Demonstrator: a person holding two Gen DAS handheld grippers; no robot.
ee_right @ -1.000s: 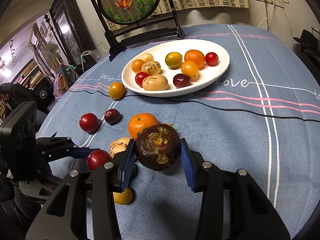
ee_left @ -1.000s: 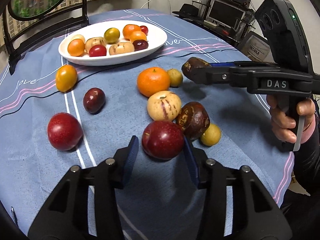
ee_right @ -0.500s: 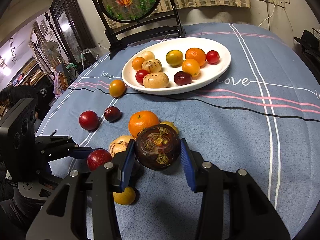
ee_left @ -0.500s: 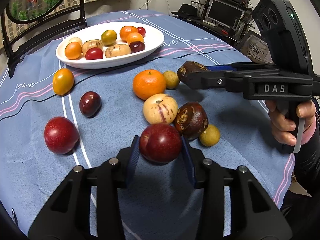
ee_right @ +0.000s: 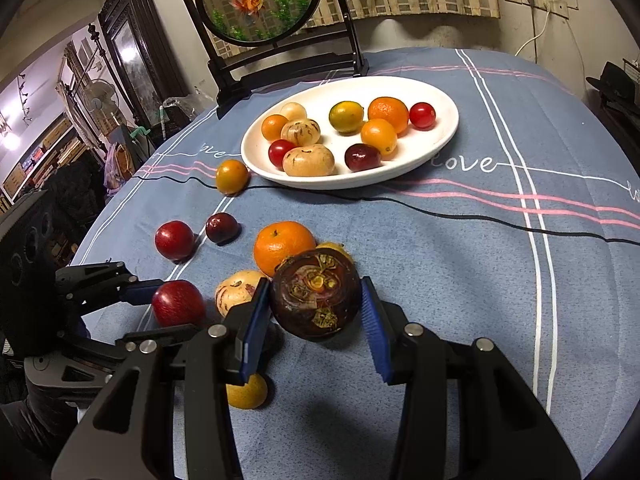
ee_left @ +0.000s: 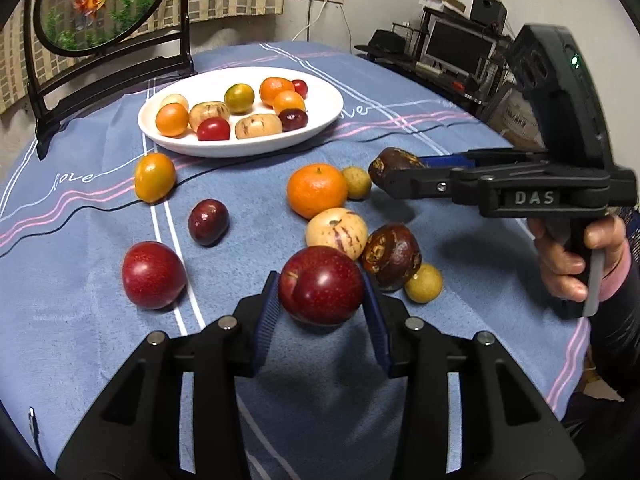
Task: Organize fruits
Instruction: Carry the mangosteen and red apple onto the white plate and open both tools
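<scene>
My left gripper [ee_left: 320, 320] is shut on a red plum [ee_left: 321, 285], held just above the blue tablecloth; it also shows in the right wrist view [ee_right: 178, 303]. My right gripper [ee_right: 314, 326] is shut on a dark brown mangosteen [ee_right: 316, 294], lifted above the loose fruit; it also shows in the left wrist view [ee_left: 392, 164]. A white oval plate [ee_left: 320, 130] with several fruits sits at the back. Loose on the cloth lie an orange mandarin [ee_left: 317, 190], a striped pale melon [ee_left: 337, 233], a second mangosteen [ee_left: 392, 257] and another red plum [ee_left: 154, 274].
A small dark plum [ee_left: 208, 221], an orange kumquat [ee_left: 154, 177] and two yellow-green round fruits [ee_left: 423, 289] also lie on the cloth. A black stand with a round goldfish panel [ee_right: 256, 0] stands behind the plate. The table edge runs along the right [ee_left: 576, 340].
My left gripper closed on the red plum and lifted it off the cloth. My right gripper kept hold of the mangosteen and rose slightly.
</scene>
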